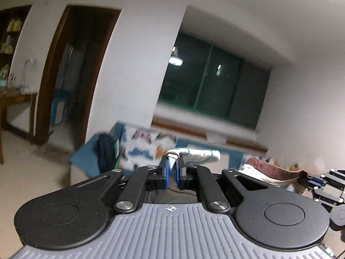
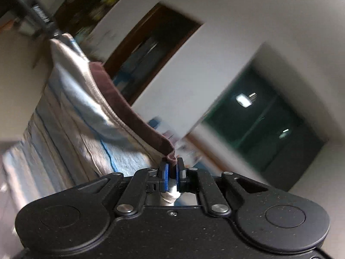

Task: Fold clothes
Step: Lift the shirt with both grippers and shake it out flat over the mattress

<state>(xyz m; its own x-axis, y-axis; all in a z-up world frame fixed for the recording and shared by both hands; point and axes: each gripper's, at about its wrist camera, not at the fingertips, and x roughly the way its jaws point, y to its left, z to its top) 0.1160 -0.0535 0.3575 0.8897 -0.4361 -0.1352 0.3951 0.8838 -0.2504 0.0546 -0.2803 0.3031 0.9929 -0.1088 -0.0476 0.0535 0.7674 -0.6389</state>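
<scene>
A striped white, blue and beige garment (image 2: 71,116) with a dark maroon collar band (image 2: 120,105) hangs stretched between both grippers, held up in the air. My left gripper (image 1: 172,168) is shut on a pale striped edge of the garment (image 1: 194,154). In the left wrist view the maroon collar (image 1: 278,170) runs right to the other gripper (image 1: 312,182). My right gripper (image 2: 171,170) is shut on the maroon collar end. Far up at the left in the right wrist view, the other gripper (image 2: 41,19) holds the garment's opposite corner, blurred.
A sofa (image 1: 140,151) with a patterned blue and white cover stands below a dark window (image 1: 215,86). A dark cloth (image 1: 105,151) lies on its left arm. A wooden doorway (image 1: 71,75) and a table (image 1: 13,99) are at the left.
</scene>
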